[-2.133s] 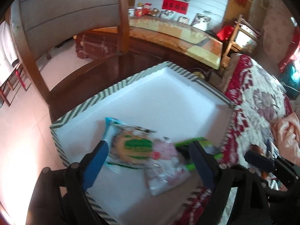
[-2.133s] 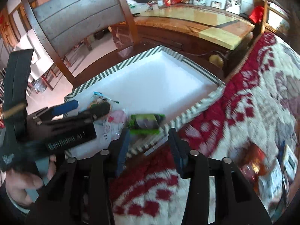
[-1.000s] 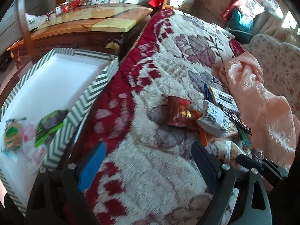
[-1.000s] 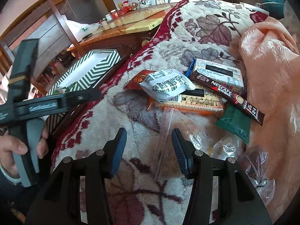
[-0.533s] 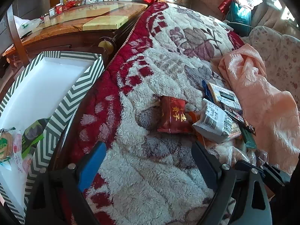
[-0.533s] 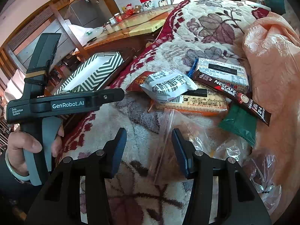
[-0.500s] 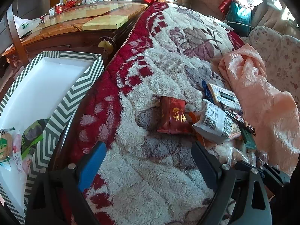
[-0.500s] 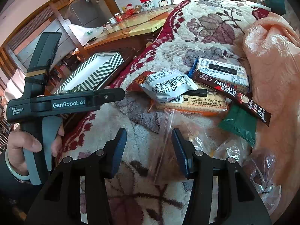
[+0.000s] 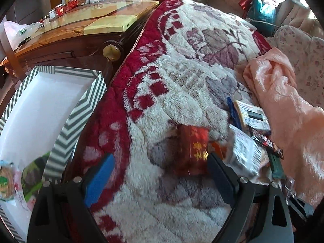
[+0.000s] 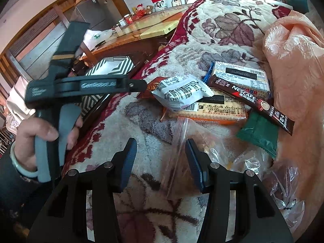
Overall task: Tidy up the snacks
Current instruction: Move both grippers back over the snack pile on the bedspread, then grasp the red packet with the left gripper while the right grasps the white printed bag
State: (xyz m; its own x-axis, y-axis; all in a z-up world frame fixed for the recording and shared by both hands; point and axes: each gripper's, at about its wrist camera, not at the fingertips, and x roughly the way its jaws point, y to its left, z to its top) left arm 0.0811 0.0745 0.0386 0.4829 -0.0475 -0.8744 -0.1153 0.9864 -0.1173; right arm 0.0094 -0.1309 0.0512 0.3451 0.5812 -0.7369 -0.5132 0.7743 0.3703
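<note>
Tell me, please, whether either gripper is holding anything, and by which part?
Nothing is held: the left gripper and right gripper both hang open above the fluffy red-and-white blanket.

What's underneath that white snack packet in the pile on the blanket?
The white packet lies on an orange-edged cracker pack, and its left end covers part of a red packet. How much of each it hides, and anything else beneath, cannot be seen.
</note>
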